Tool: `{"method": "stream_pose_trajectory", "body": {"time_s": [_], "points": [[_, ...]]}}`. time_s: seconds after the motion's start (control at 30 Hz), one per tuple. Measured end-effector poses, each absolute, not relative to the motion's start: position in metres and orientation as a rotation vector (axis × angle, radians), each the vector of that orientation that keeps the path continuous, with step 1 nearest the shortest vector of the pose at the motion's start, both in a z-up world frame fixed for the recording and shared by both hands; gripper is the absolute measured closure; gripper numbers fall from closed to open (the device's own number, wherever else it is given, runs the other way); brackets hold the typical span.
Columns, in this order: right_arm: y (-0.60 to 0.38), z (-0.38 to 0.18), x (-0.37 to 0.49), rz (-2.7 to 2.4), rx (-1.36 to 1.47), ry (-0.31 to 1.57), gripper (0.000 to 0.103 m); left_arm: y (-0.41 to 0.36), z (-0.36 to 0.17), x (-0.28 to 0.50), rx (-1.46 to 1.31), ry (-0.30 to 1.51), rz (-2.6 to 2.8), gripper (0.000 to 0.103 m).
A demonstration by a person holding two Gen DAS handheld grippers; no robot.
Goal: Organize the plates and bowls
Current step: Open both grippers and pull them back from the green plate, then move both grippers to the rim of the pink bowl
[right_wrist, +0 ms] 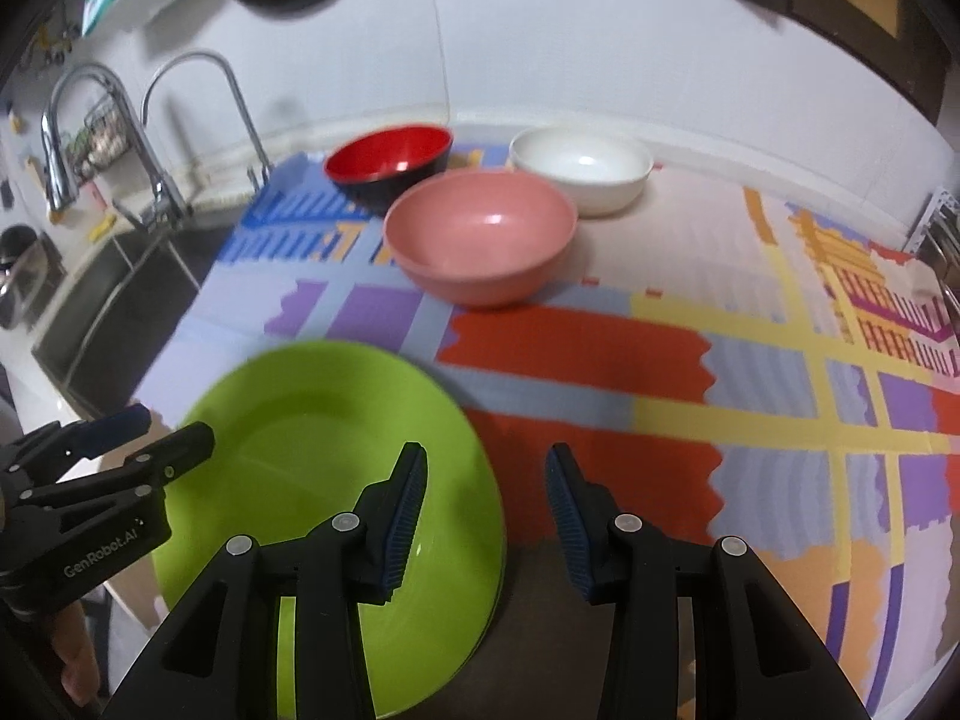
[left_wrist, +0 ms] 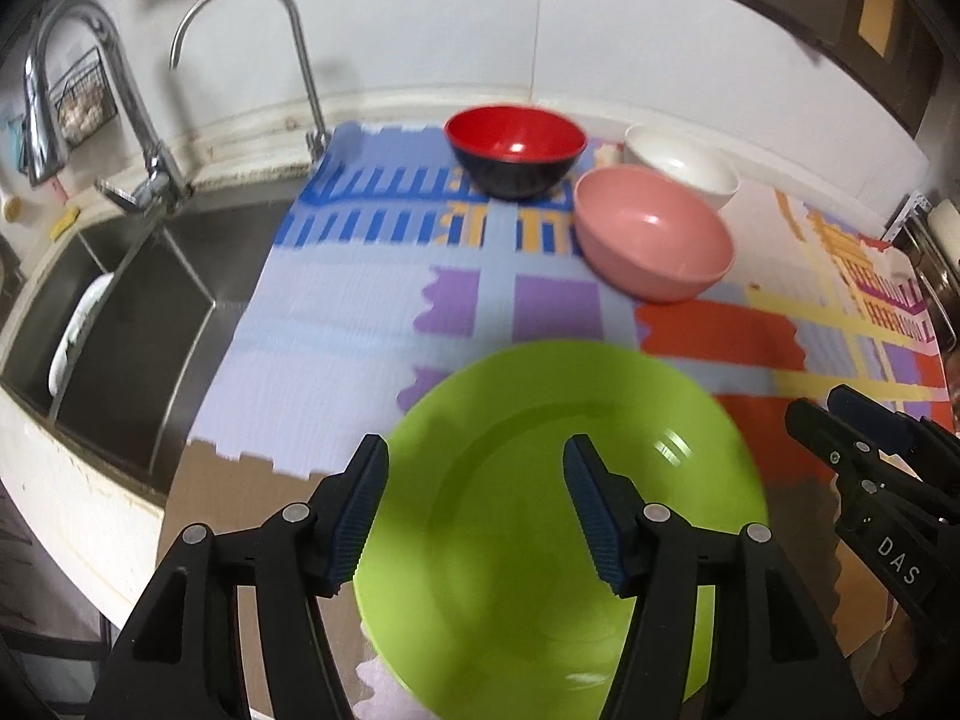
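A lime green plate [left_wrist: 498,552] [right_wrist: 300,456] lies on the patterned mat near the counter's front edge. My left gripper [left_wrist: 475,468] hovers over its left part, jaws open, pads not touching it. My right gripper [right_wrist: 487,465] stands open over the plate's right rim, nothing pressed between its pads. Each gripper shows at the edge of the other's view: the right gripper [left_wrist: 819,411] and the left gripper [right_wrist: 174,429]. Three bowls stand together at the back: a red bowl with a black outside [left_wrist: 515,147] [right_wrist: 390,159], a pink bowl [left_wrist: 654,240] [right_wrist: 480,234], and a white bowl [left_wrist: 684,171] [right_wrist: 582,171].
A colourful foam mat [right_wrist: 690,360] covers the counter. To the left is a steel sink [left_wrist: 138,312] with two tall faucets [left_wrist: 240,0] and a white dish [left_wrist: 78,324] inside. A wall runs behind the bowls, and a metal rack [right_wrist: 942,240] stands at the far right.
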State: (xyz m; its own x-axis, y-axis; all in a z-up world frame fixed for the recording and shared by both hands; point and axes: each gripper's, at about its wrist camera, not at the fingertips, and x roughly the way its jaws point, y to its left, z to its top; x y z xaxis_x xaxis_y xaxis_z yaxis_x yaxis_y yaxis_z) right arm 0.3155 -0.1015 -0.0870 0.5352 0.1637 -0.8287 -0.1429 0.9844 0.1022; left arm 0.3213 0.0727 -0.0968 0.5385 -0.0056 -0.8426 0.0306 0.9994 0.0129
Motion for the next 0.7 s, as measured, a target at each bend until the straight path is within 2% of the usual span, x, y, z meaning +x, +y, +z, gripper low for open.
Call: {"method": "stream_pose_trajectory", "body": {"time_s": [0.47, 0.7], "points": [[-0.127, -0.055, 0.35, 0.144, 0.031, 0.829, 0.061, 0.046, -0.074, 0.373, 0.059, 0.927, -0.058, 0.043], [-0.133, -0.057, 0.384, 0.157, 0.038, 0.817, 0.061, 0.034, -0.079, 0.409, 0.059, 0.931, -0.088, 0.043]]}}
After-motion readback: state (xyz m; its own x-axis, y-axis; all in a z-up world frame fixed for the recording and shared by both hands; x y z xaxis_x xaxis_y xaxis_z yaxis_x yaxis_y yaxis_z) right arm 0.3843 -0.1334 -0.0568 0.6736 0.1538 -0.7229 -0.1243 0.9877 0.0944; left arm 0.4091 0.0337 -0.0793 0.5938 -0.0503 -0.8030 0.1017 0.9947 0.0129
